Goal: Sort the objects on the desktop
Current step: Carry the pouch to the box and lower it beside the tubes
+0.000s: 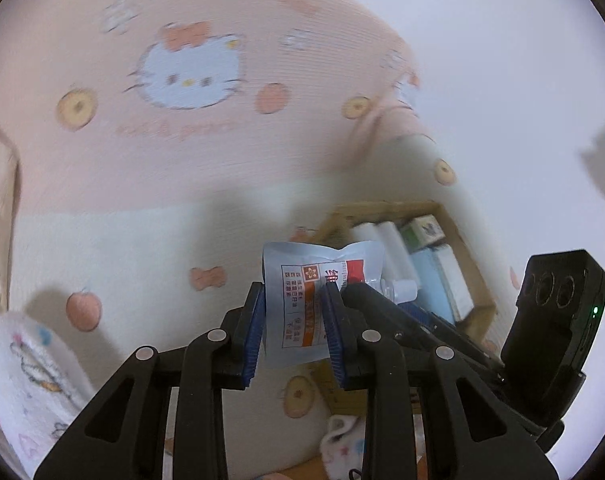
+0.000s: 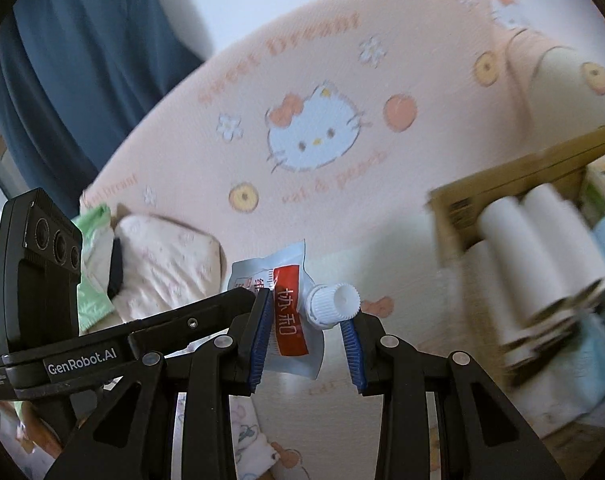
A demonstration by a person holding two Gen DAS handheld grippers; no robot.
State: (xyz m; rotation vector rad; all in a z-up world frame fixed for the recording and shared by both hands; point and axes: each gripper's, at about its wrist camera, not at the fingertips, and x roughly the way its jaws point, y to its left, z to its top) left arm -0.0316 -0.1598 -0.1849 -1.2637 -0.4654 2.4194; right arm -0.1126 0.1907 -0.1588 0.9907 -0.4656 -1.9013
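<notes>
A squashed tube (image 1: 298, 304) with a white cap (image 2: 334, 304) is held up in the air by both grippers at once. It sits low in the middle of both views.

In the left wrist view, the left gripper (image 1: 292, 320) has its blue pads on the flat, crimped end of the tube, one on each side. The jaws look closed on it. In the right wrist view, the right gripper (image 2: 308, 336) has its jaws around the cap end. The left pad touches the red part of the tube. The right pad sits just under the cap. So this gripper looks like it is gripping the tube too.

Behind the tube is a pink blanket (image 1: 182, 140) with cat faces on it, so this looks like a bed. A cardboard box (image 2: 462, 208) sits at the right of both views. It has white rolls (image 2: 542, 240) and small packs inside. The tube is well apart from the box.

I think the step now is to pass the tube from one gripper to the other, or to carry it to the box. To do it well, only one gripper should let go, and slowly. The other should keep a firm hold, because the tube is soft and slippery and could bend or drop. Then move it over the box and put it down in a free spot beside the rolls.
</notes>
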